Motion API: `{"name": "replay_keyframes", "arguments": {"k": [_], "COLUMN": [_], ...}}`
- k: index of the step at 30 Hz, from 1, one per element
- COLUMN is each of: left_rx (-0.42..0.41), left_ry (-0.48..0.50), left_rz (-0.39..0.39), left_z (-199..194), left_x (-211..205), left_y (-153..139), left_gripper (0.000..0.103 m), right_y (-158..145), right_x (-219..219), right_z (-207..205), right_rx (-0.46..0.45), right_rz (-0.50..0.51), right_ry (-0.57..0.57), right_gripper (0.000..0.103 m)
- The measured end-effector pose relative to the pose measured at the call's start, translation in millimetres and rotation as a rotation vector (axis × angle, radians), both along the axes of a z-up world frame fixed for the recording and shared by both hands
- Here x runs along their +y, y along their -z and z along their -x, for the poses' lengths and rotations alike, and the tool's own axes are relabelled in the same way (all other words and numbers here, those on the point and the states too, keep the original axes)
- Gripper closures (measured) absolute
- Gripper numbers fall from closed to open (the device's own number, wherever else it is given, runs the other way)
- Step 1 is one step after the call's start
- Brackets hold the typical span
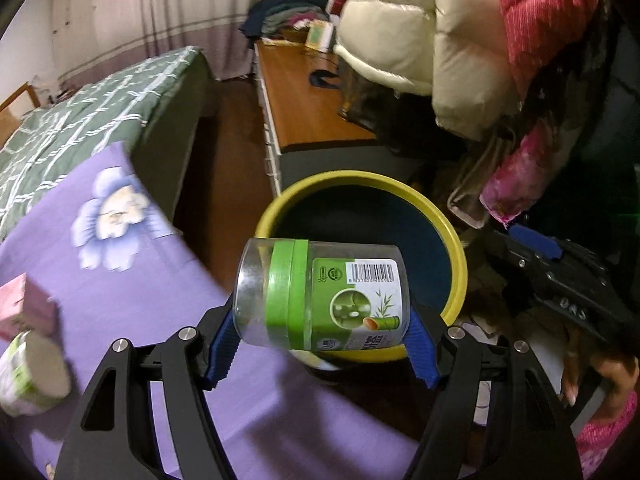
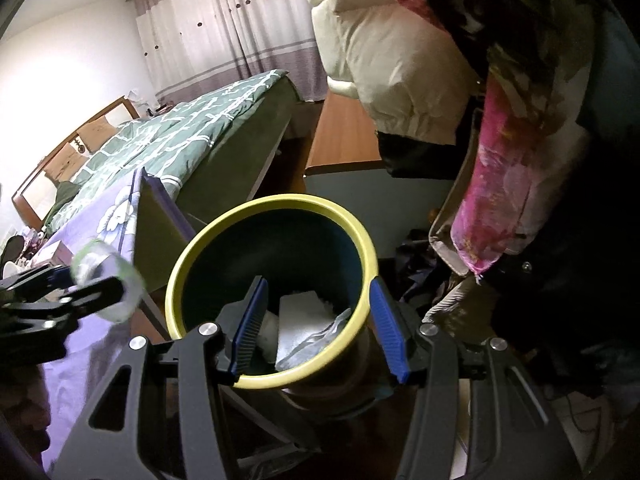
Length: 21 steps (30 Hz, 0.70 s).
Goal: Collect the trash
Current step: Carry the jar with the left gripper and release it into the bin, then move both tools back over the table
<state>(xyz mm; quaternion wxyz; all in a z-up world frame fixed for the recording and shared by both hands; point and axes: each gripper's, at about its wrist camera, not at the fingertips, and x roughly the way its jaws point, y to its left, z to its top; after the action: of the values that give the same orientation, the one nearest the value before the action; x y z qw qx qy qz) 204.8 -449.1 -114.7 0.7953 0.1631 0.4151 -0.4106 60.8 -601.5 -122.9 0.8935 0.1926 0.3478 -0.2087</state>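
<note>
A clear plastic jar (image 1: 320,296) with a green band and a bamboo label lies sideways between the blue pads (image 1: 222,344) of my left gripper (image 1: 322,344), which is shut on it. The jar hangs in front of the near edge of a yellow-rimmed dark bin (image 1: 456,256). In the right wrist view the bin (image 2: 180,264) holds white paper (image 2: 300,316) and clear wrap. My right gripper (image 2: 318,332) hovers over the bin's near side, open, with nothing between its pads. The jar (image 2: 108,284) shows blurred at the left there, in the left gripper (image 2: 72,296).
A purple flowered cloth (image 1: 168,280) carries a pink box (image 1: 24,308) and a white-green roll (image 1: 28,376). Behind are a green quilted bed (image 1: 88,112) and a wooden desk (image 1: 304,100). Puffy coats (image 1: 420,32) hang above the bin. A person's hand (image 1: 580,376) holds the right gripper.
</note>
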Motion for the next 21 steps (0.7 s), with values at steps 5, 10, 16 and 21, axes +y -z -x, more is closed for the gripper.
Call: {"name": "replay_keyframes", "arguments": {"k": [5,10,16,21], "left_rx": [0.027,0.043,0.049,0.008], "left_ry": [0.030,0.043,0.014,-0.041], "left_rz": [-0.031,-0.055,-0.039,0.031], "left_z": [-1,-4,-11,-9], "left_x": [-34,-58,-56,-25], "left_y": [19,34,33,0], "left_gripper": [0.033,0.033,0.019,0.015], "right_y": [5,9,11,11], "right_x": [-9,-15,-16,-12], "right_z": [5,7,6,3], "right_rx": [0.003,0.009,0.017,0.016], "right_rz": [-0.011,-0.019,-0.023,-0.027], "right_ry": [0.020,0.035,0.031,0.020], "right_gripper": [0.052,0.052,0.052,0.052]}}
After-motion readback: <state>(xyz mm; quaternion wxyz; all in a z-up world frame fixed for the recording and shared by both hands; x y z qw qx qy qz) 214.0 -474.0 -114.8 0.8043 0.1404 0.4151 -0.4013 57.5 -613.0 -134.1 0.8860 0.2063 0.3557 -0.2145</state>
